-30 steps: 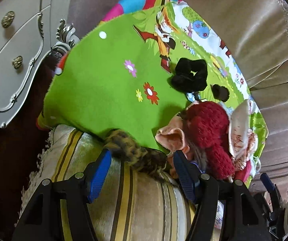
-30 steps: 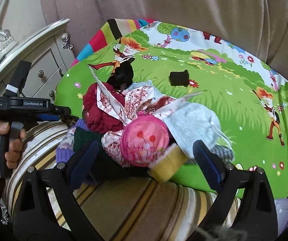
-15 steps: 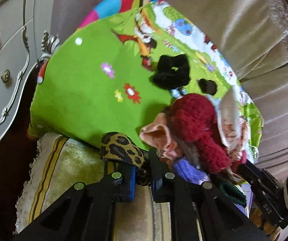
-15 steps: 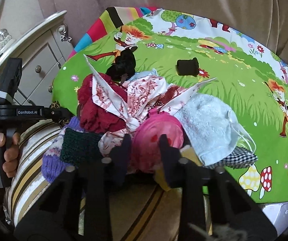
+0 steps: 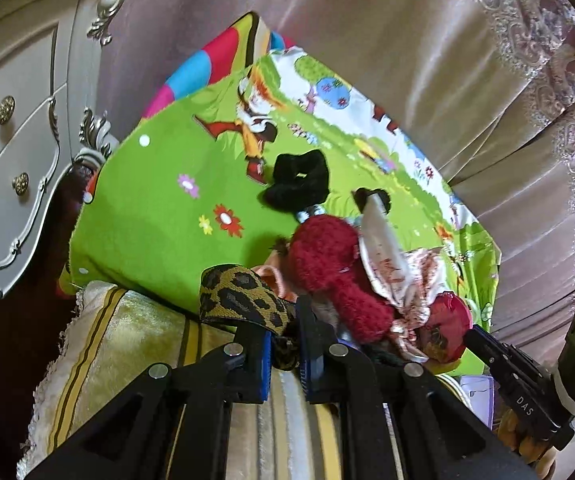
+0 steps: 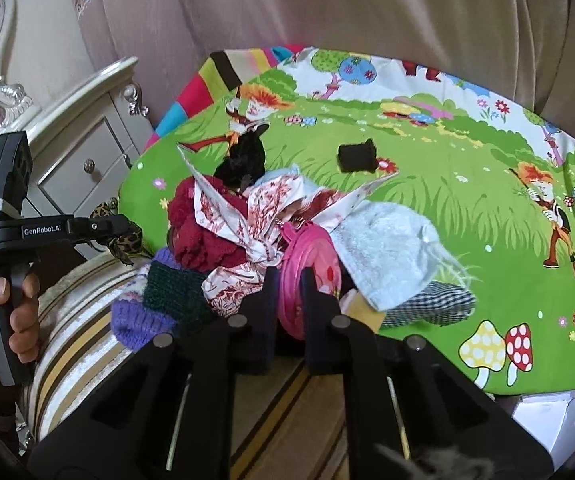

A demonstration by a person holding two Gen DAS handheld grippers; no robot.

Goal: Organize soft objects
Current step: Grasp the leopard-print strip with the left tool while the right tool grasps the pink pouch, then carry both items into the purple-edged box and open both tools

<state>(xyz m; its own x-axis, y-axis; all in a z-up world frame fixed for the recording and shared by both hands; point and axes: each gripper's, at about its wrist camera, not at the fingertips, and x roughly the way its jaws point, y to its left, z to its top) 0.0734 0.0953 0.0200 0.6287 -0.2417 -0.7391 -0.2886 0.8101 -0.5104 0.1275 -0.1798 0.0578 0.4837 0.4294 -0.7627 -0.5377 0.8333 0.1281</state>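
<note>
A heap of soft items lies at the near edge of the green cartoon blanket point(image 6: 467, 200): a dark red knit piece point(image 6: 195, 224), a white and red printed cloth point(image 6: 255, 216), a pale blue towel point(image 6: 387, 248), a green knit piece point(image 6: 175, 292). My left gripper point(image 5: 285, 354) is shut on a leopard-print band point(image 5: 239, 296) and holds it lifted beside the heap; it also shows in the right wrist view point(image 6: 121, 236). My right gripper point(image 6: 289, 300) is shut on a pink round soft item point(image 6: 307, 264) in the heap.
A black scrunchie point(image 5: 299, 178) and a small black piece point(image 6: 357, 156) lie apart on the blanket. A striped cushion point(image 5: 127, 360) lies under the grippers. A white dresser point(image 5: 11, 120) stands at the left. A curtain point(image 6: 327, 4) hangs behind.
Both grippers were open a second ago and have shut: the left on the leopard-print band, lifting it, the right on the pink item, pulling it up from the heap.
</note>
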